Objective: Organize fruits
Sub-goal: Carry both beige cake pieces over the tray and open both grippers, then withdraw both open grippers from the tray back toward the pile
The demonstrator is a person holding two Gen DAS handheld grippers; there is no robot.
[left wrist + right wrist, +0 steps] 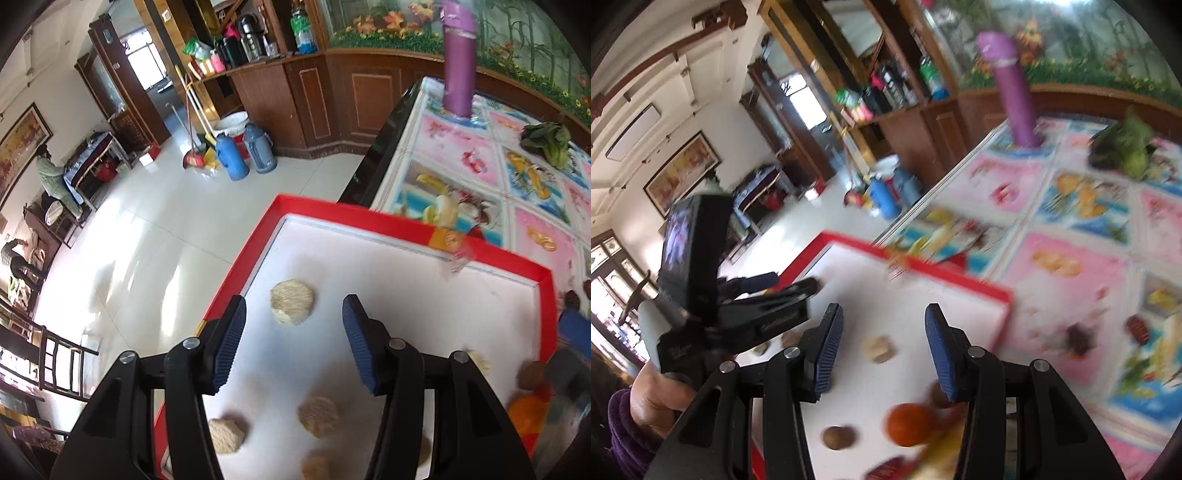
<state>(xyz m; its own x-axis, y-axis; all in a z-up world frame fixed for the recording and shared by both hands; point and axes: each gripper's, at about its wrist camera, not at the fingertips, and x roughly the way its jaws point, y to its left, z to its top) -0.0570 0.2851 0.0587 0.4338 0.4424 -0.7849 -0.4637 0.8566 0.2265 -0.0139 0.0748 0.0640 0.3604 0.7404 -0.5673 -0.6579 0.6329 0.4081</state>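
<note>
A red-rimmed white tray (pixel 413 218) lies on the table's near corner and holds several round beige pieces (pixel 318 416). My left gripper (pixel 293 308) hovers open over one beige piece (pixel 291 321), with nothing between its fingers. At the tray's right edge sit an orange (pixel 526 413) and a brown round fruit (pixel 531 374). In the blurred right wrist view my right gripper (pixel 883 315) is open above the tray (pixel 960 275), just behind the orange (pixel 910 424) and two brown fruits (pixel 838 437). A hand holds the left gripper (pixel 768 314) at the left.
A purple bottle (pixel 458 59) and a leafy green vegetable (pixel 546 142) stand farther back on the colourful tablecloth (pixel 480 155). Something red and yellow (pixel 938 458) lies blurred at the tray's near end. Two thermos jugs (pixel 231 155) stand on the tiled floor left of the table.
</note>
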